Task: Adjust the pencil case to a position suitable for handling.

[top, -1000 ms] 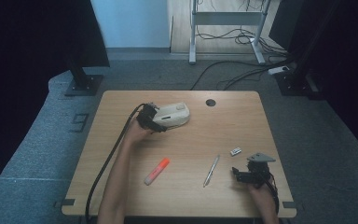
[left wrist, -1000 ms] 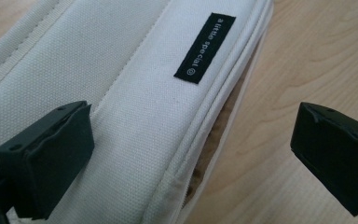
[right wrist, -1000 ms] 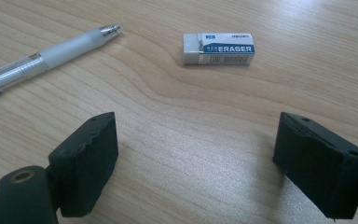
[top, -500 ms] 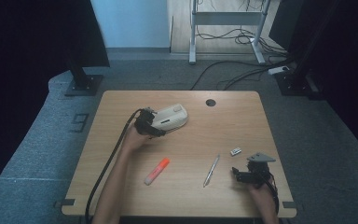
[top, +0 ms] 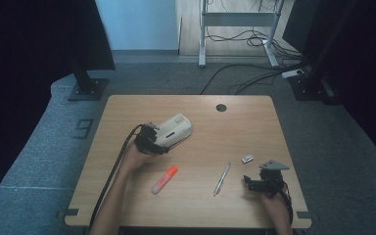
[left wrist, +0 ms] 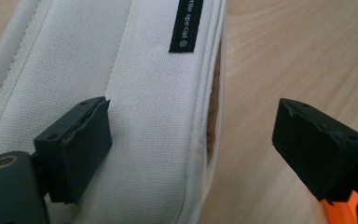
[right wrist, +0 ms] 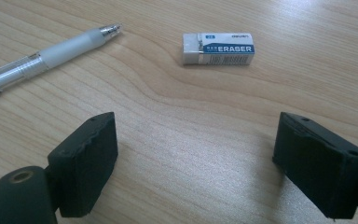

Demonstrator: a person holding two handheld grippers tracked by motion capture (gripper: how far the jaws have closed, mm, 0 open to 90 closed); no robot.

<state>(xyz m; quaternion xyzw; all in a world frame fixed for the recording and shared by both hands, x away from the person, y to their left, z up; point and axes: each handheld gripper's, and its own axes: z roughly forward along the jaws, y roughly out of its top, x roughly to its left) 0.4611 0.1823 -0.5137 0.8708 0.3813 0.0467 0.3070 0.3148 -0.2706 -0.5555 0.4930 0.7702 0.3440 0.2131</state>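
A white fabric pouch (top: 177, 128) with a black label (left wrist: 186, 23) lies left of the table's middle. My left gripper (top: 150, 139) is at its near-left end. In the left gripper view, one pad (left wrist: 77, 140) hangs over the cloth and the other pad (left wrist: 317, 140) over bare wood. The pouch's seamed edge (left wrist: 200, 140) lies between them, unpressed. My left gripper (left wrist: 196, 116) is open, and its jaws have just been closing a little. My right gripper (top: 262, 183) rests open near the front right. The eraser (right wrist: 218, 48) and pen (right wrist: 51, 51) lie beyond its jaws (right wrist: 196, 126).
An orange highlighter (top: 165, 179) lies on the wooden table (top: 235, 122) near the front, its tip at the corner of the left gripper view (left wrist: 340, 210). The pen (top: 222, 179) and eraser (top: 247, 158) lie right of it. A dark hole (top: 221, 107) sits near the back edge.
My left gripper has moved toward the near left, and the pouch looks shifted slightly nearer with it. The right gripper, pen, eraser and highlighter have stayed put.
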